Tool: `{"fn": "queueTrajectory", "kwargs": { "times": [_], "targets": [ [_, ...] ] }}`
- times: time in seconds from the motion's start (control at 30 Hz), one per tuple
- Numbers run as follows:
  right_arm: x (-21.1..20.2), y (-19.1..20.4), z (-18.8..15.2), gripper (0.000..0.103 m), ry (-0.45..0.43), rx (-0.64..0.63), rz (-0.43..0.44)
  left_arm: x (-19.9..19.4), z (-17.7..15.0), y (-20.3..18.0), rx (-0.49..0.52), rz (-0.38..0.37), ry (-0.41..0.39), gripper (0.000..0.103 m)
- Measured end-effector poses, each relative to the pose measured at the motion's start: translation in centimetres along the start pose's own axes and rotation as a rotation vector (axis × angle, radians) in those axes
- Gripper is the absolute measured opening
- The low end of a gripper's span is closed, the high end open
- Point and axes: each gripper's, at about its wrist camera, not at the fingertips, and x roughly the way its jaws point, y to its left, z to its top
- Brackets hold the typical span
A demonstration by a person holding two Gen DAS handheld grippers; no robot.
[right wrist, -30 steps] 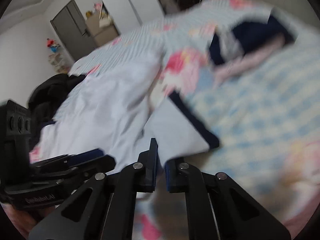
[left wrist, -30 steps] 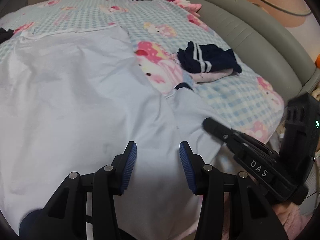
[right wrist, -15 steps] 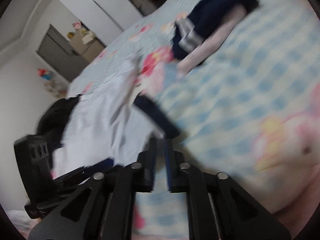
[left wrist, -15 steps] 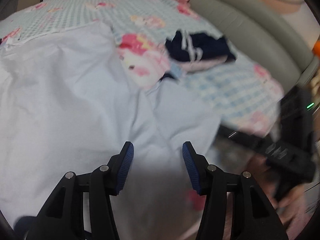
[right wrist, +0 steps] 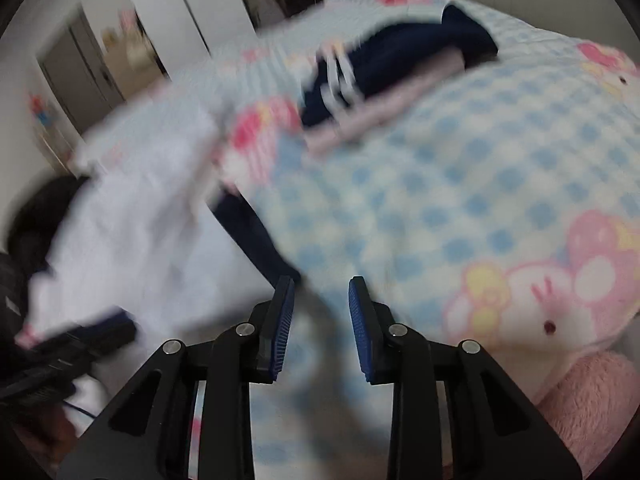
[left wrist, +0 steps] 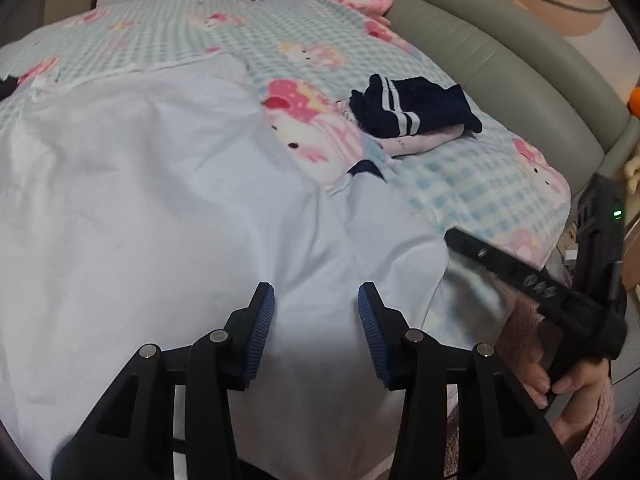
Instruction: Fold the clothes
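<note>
White shirt (left wrist: 168, 208) spread flat on the checked bedsheet (left wrist: 472, 184). Left gripper (left wrist: 316, 320), fingers spread, empty, above its near hem; right gripper (right wrist: 321, 320), likewise spread, beside its navy-trimmed sleeve (right wrist: 256, 236).

Home bedroom, bed (left wrist: 472, 184) (cartoon checked sheet), headboard (left wrist: 520, 68)

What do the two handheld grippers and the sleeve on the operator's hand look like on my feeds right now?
Both grippers, left gripper and right gripper, have black linkage arms with silver pivot bolts and ribbed blue pads. The right gripper's black body carries raised lettering and a green indicator light. The hand holding it wears a fuzzy pink sleeve.
</note>
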Motion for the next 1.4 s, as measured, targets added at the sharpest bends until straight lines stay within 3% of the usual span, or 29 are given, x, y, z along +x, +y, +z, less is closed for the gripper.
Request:
{"fn": "queueTrajectory", "kwargs": {
  "times": [0.07, 0.13, 0.17, 0.2, 0.33, 0.37, 0.43, 0.47, 0.53, 0.57, 0.63, 0.73, 0.8, 0.87, 0.93, 1.03, 1.1, 1.13, 1.23, 1.3, 1.4],
  "targets": [
    [0.5, 0.4, -0.1, 0.039, 0.039, -0.007, 0.101, 0.8, 0.1, -0.1, 0.01, 0.022, 0.027, 0.046],
    [2.9, 1.0, -1.2, 0.039, 0.171, -0.042, 0.079, 1.5, -0.3, -0.1, 0.029, 0.067, 0.06, 0.046],
    [3.9, 1.2, -1.7, 0.034, 0.224, -0.054, 0.065, 1.4, -0.5, -0.1, 0.035, 0.08, 0.064, 0.046],
    [3.9, 0.7, -1.7, 0.024, 0.224, -0.046, 0.04, 0.9, -0.6, 0.0, 0.033, 0.074, 0.051, 0.046],
    [2.3, -1.1, -0.9, 0.024, 0.121, -0.014, -0.143, -1.1, -1.0, 0.2, 0.025, 0.051, -0.003, 0.045],
    [2.0, -1.2, -0.8, 0.026, 0.102, -0.004, -0.126, -1.7, -1.2, 0.3, 0.023, 0.045, -0.016, 0.045],
    [1.6, -0.7, -0.9, 0.036, 0.098, 0.004, 0.002, -2.5, -1.4, 0.3, 0.022, 0.023, -0.04, 0.046],
    [1.7, -0.1, -1.1, 0.043, 0.12, -0.001, 0.085, -2.3, -1.3, 0.0, 0.029, 0.005, -0.04, 0.046],
    [2.5, 1.8, -2.1, 0.046, 0.204, -0.038, 0.252, -1.3, -1.2, -0.6, 0.047, 0.018, -0.013, 0.046],
    [2.8, 2.8, -2.6, 0.047, 0.228, -0.067, 0.268, -0.6, -1.4, -0.6, 0.055, 0.057, 0.013, 0.046],
    [3.5, 4.1, -3.3, 0.048, 0.243, -0.143, 0.207, 0.3, -1.8, -0.1, 0.052, 0.107, 0.047, 0.046],
    [3.8, 3.4, -3.1, 0.047, 0.235, -0.106, 0.199, -0.3, -2.2, 1.0, 0.003, 0.072, 0.035, 0.046],
    [3.7, 3.4, -2.5, 0.024, 0.182, -0.133, 0.115, -0.5, -2.2, 1.2, -0.007, 0.068, 0.032, 0.045],
    [3.7, 3.3, -1.8, 0.013, 0.128, -0.16, 0.032, -0.8, -2.3, 1.0, -0.001, 0.067, 0.026, 0.045],
    [3.3, 3.1, -1.3, 0.013, 0.079, -0.2, -0.069, -1.4, -2.5, 0.6, 0.007, 0.051, 0.015, 0.045],
    [1.9, 1.2, -1.0, 0.014, 0.091, -0.096, 0.029, -3.2, -2.9, 0.1, 0.005, -0.05, -0.018, 0.045],
    [1.1, 1.0, -1.6, 0.026, 0.137, -0.04, 0.184, -4.1, -3.3, -0.5, 0.013, -0.113, -0.027, 0.046],
    [0.9, 1.5, -2.1, 0.026, 0.152, -0.047, 0.209, -4.3, -3.6, -0.9, 0.032, -0.125, -0.019, 0.046],
    [0.7, 3.5, -3.6, 0.029, 0.188, -0.095, 0.226, -3.6, -4.5, -1.8, 0.077, -0.099, 0.008, 0.046],
    [1.2, 4.8, -3.9, 0.031, 0.205, -0.145, 0.231, -2.8, -4.6, -1.6, 0.076, -0.028, 0.028, 0.046],
    [2.0, 5.5, -3.8, 0.033, 0.216, -0.174, 0.244, -2.5, -4.2, 0.1, 0.014, 0.045, 0.029, 0.046]
  ]
}}
